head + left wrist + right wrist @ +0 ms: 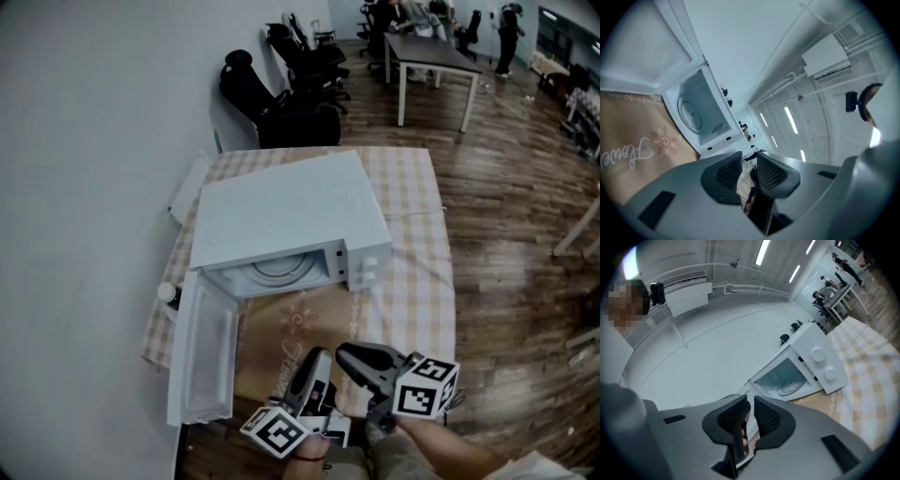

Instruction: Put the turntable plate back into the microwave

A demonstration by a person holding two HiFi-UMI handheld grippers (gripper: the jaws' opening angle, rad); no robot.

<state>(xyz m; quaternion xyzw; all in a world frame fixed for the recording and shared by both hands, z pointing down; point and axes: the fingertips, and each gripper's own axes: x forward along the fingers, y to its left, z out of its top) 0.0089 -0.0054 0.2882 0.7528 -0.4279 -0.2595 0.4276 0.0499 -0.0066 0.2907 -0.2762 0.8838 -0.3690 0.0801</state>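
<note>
The white microwave [281,211] stands on the table with its door [202,352] swung open to the left. The round glass turntable plate [281,267] lies inside the cavity; it also shows in the left gripper view [689,112] and the right gripper view [792,383]. Both grippers are held well in front of the oven, near the table's front edge. My left gripper [317,356] [749,161] has its jaws a narrow gap apart, empty. My right gripper [349,354] [751,404] shows only a thin slit between its pads, also empty.
A tan printed mat [291,328] lies in front of the microwave on the checked tablecloth [417,281]. A small bottle [169,293] sits by the wall to the left. Black office chairs [281,94] stand behind the table.
</note>
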